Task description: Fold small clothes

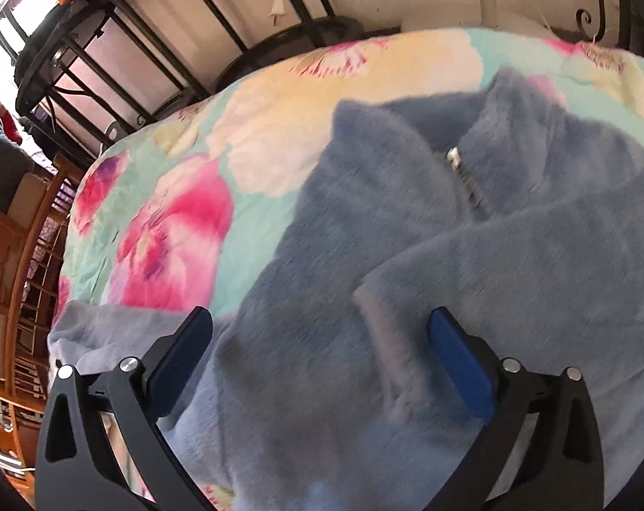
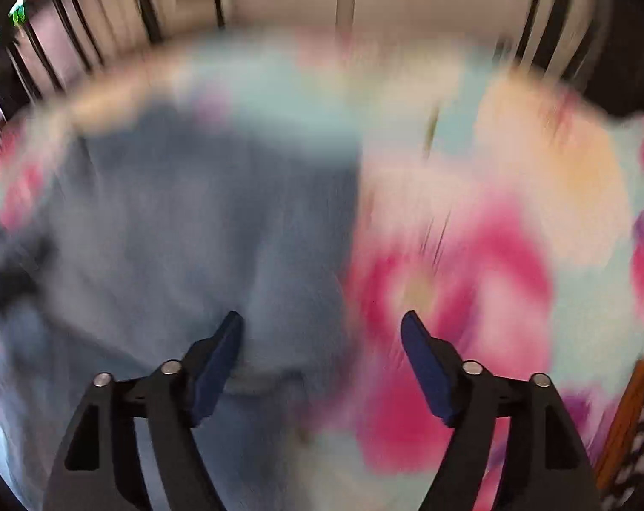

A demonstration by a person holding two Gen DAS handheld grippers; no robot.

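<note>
A blue fleece jacket (image 1: 407,213) with a metal zipper (image 1: 464,174) lies crumpled on a floral bed cover (image 1: 173,213). My left gripper (image 1: 320,313) hovers open over it. A sleeve cuff (image 1: 381,323) lies between its fingers, and neither pad presses on it. The right wrist view is heavily blurred. There my right gripper (image 2: 322,315) stands open above the jacket's (image 2: 194,221) right edge, where it meets the floral cover (image 2: 492,213). The left fingertip is over fleece and the right one over the pink flower; nothing is gripped.
A black metal bed frame (image 1: 143,42) runs along the far side of the bed, against a pale wall. Wooden furniture (image 1: 7,255) stands off the bed's left edge. A paler blue cloth (image 1: 109,328) lies by the left finger. A wooden edge (image 2: 624,417) shows at lower right.
</note>
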